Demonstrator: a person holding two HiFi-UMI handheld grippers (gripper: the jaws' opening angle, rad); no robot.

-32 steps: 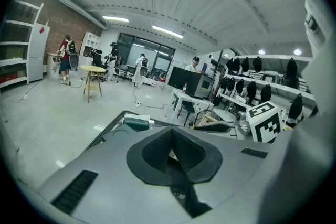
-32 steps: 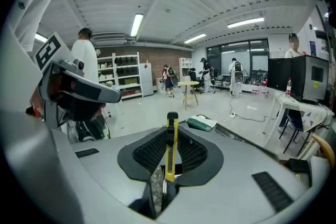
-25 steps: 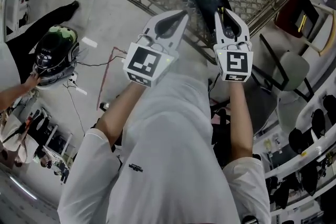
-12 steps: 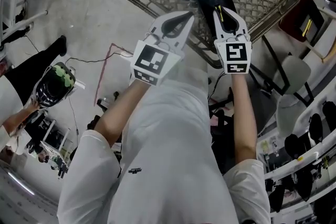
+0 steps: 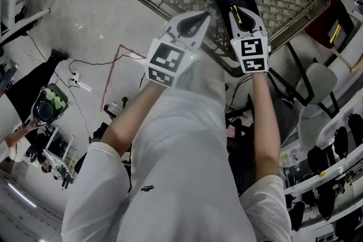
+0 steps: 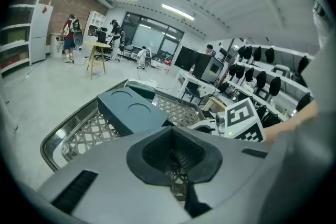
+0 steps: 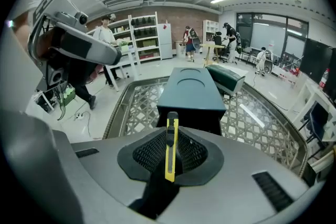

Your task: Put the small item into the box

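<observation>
Right gripper view: right gripper (image 7: 170, 153) fingers (image 7: 148, 152) pinch a yellow cutter (image 7: 169, 139), lower end hidden; left gripper (image 6: 176, 162) fingers (image 6: 159, 153) closed, empty.

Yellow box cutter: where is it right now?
The yellow box cutter stands upright in the right gripper view, clamped in the right gripper, over the metal lattice basket, just short of the dark teal box.
</observation>
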